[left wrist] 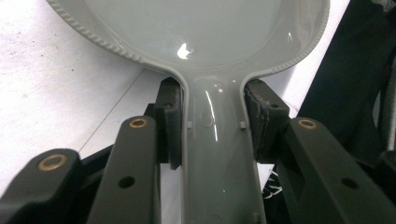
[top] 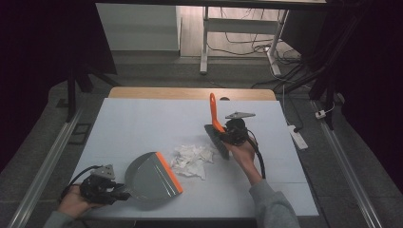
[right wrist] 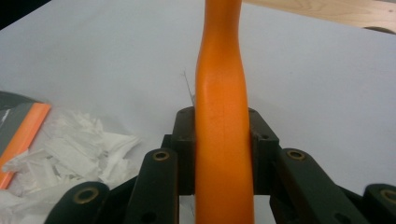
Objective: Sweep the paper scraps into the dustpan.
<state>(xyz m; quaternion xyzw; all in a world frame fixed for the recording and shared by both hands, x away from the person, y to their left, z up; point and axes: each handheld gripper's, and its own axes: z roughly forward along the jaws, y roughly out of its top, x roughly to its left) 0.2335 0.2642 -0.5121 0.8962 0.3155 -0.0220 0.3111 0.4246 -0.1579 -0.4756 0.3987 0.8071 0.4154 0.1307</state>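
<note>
A grey dustpan (top: 151, 175) with an orange lip lies flat on the white table near its front left. My left gripper (top: 110, 189) is shut on the dustpan's handle (left wrist: 217, 154), one pad on each side. A pile of torn white paper scraps (top: 192, 159) lies just right of the orange lip. Right of the scraps, a brush with an orange handle (top: 214, 111) and a dark head (top: 216, 140) is held with its head down by the paper. My right gripper (top: 231, 133) is shut on the orange handle (right wrist: 223, 140).
The white table top (top: 142, 123) has a wooden strip (top: 190, 93) along its far edge. A desk frame (top: 237, 38) and cables stand on the floor beyond. A white power strip (top: 298, 137) lies on the floor right of the table.
</note>
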